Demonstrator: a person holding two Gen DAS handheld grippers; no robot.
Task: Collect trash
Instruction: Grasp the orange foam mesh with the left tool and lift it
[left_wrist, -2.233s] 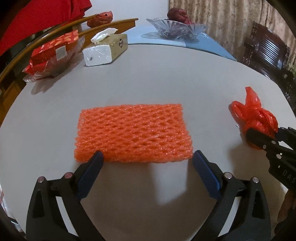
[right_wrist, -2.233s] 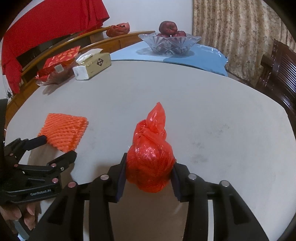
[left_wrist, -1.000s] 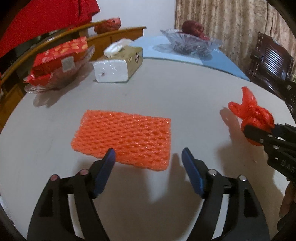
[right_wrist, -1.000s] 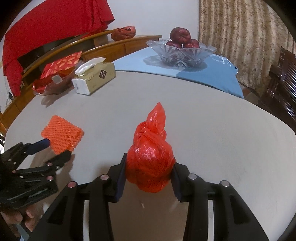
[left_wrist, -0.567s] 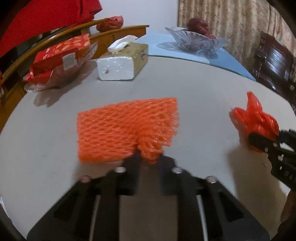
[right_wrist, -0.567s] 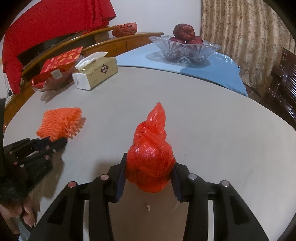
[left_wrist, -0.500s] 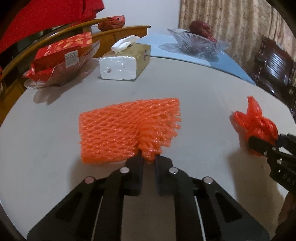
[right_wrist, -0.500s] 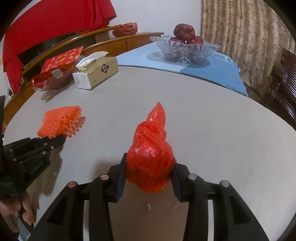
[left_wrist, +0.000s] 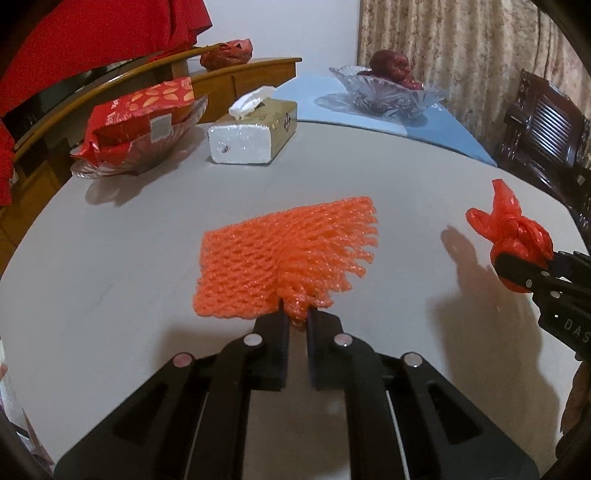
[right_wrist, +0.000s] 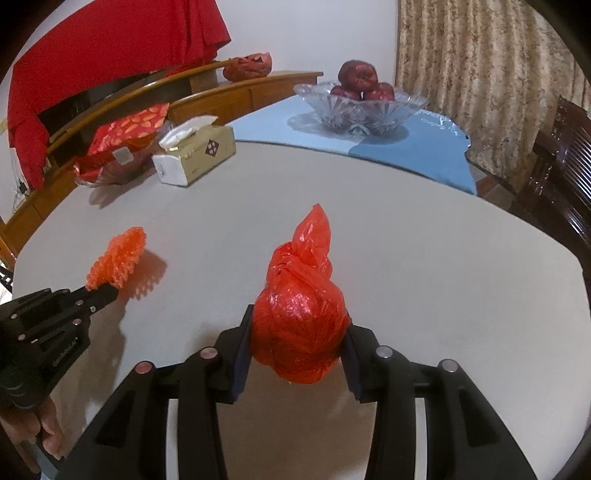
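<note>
My left gripper (left_wrist: 297, 320) is shut on the near edge of an orange foam net (left_wrist: 284, 256), which hangs lifted off the round grey table (left_wrist: 110, 258) and bunches where the pads pinch it. In the right wrist view the same foam net (right_wrist: 118, 262) sticks up from the left gripper (right_wrist: 105, 291) at the left. My right gripper (right_wrist: 297, 347) is shut on a knotted red plastic bag (right_wrist: 301, 314), held above the table. From the left wrist view that red bag (left_wrist: 513, 229) and the right gripper (left_wrist: 517, 269) show at the right edge.
At the table's far side stand a tissue box (left_wrist: 255, 136), a red gift pack on a glass dish (left_wrist: 140, 118) and a glass bowl of apples (right_wrist: 360, 99) on a blue mat. A dark wooden chair (right_wrist: 565, 166) is at the right. A hand (right_wrist: 40, 424) holds the left gripper.
The left gripper went from wide open to shut on the foam net's near edge and lifted it off the table. The right gripper kept its hold on the red bag.
</note>
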